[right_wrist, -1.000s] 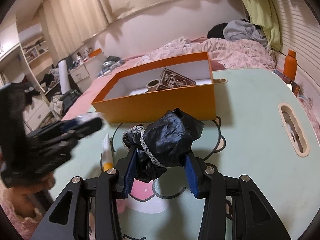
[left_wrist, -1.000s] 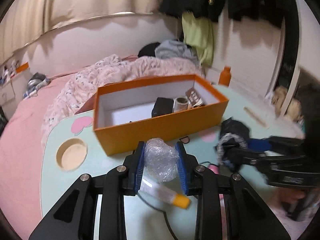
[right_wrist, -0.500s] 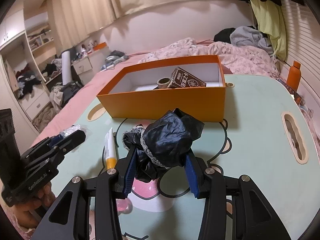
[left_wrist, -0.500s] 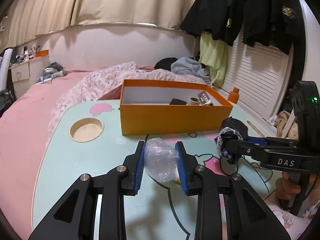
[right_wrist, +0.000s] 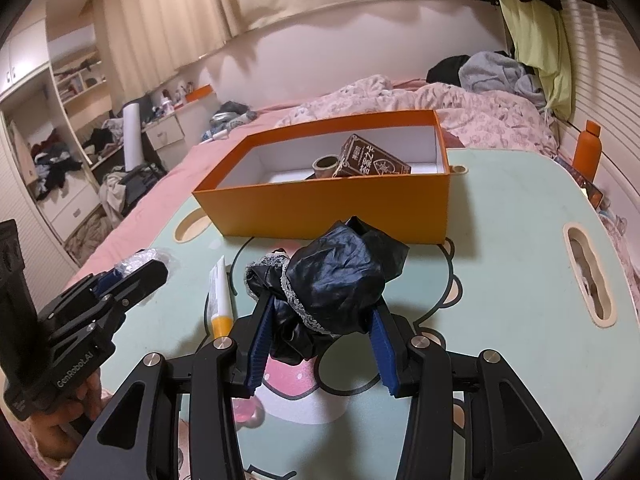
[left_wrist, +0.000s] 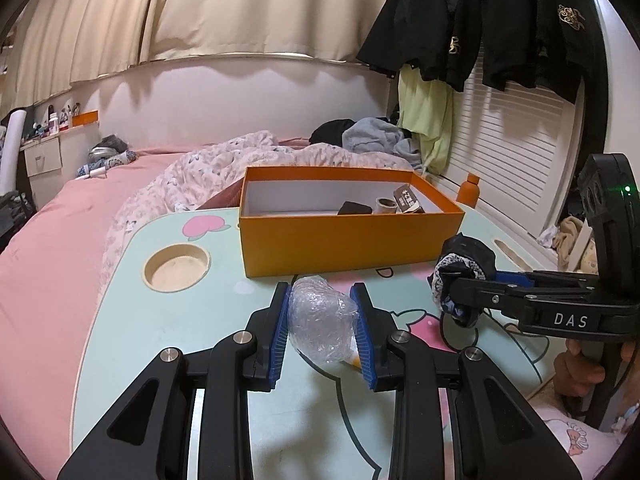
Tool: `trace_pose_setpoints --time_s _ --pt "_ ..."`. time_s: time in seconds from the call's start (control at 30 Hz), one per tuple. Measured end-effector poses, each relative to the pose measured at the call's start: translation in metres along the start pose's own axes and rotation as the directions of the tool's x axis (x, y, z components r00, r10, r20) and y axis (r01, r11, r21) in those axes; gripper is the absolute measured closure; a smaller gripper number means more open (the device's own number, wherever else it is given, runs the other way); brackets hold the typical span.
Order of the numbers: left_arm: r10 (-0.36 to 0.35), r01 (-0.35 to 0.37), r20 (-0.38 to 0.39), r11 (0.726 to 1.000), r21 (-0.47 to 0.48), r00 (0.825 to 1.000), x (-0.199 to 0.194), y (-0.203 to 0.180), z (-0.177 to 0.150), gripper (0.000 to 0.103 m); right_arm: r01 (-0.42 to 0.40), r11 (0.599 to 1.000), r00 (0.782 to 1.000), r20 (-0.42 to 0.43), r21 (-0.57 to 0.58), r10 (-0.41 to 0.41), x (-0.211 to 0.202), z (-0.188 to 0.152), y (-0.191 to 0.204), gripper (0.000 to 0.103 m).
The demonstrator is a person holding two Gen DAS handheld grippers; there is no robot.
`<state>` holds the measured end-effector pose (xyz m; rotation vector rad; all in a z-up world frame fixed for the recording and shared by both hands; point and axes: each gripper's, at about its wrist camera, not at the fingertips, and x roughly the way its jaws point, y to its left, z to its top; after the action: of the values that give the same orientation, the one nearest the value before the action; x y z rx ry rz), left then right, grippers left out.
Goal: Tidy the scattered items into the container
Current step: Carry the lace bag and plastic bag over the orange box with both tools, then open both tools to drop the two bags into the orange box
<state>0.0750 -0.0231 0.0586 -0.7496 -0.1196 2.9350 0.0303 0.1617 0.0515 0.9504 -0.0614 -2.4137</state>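
An open orange box (left_wrist: 344, 240) stands on the pale green table (left_wrist: 168, 320); it also shows in the right wrist view (right_wrist: 320, 212). Inside lie a dark brown packet (right_wrist: 372, 160), a tape roll (right_wrist: 325, 165) and a black item (left_wrist: 354, 209). My left gripper (left_wrist: 322, 320) is shut on a crumpled clear plastic wad (left_wrist: 320, 320), held above the table in front of the box. My right gripper (right_wrist: 320, 320) is shut on a black lace-trimmed cloth bundle (right_wrist: 336, 276), also short of the box. A white tube with an orange cap (right_wrist: 220, 300) lies on the table.
The table has a round cup hole (left_wrist: 177, 267) at the left and an oval slot (right_wrist: 588, 276) at the right. A pink bed (left_wrist: 60, 216) with a rumpled quilt lies behind. An orange bottle (right_wrist: 587, 152) stands at the far right edge.
The left gripper has pulled back and levelled out, so the box looks farther and lower in its view. The right gripper has drawn back slightly. Both keep their loads.
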Motion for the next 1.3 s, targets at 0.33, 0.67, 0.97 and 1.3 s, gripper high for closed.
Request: trace_pose_setpoints --time_s 0.33,0.67,0.97,1.3 --pt "-0.032 0.032 0.054 0.999 0.003 0.998 0.007 0.007 0.056 0.072 -0.007 0.999 0.995 0.096 -0.048 0.012 -0.012 0.038 0.014 0.059" --pt "-0.068 0.069 -0.031 0.997 0.041 0.997 0.086 0.009 0.122 0.072 0.048 0.999 0.995 0.089 -0.012 -0.047 0.035 0.122 -0.001 0.058" --pt "0.015 -0.012 -0.040 0.997 0.075 0.999 0.103 0.005 0.116 0.023 0.101 0.995 0.993 0.063 0.024 -0.102 0.053 0.122 -0.017 0.031" --pt "-0.052 0.052 -0.096 0.999 -0.006 0.994 0.080 0.016 0.104 0.022 0.039 0.999 0.991 0.127 0.017 -0.041 0.016 0.103 -0.012 0.012"
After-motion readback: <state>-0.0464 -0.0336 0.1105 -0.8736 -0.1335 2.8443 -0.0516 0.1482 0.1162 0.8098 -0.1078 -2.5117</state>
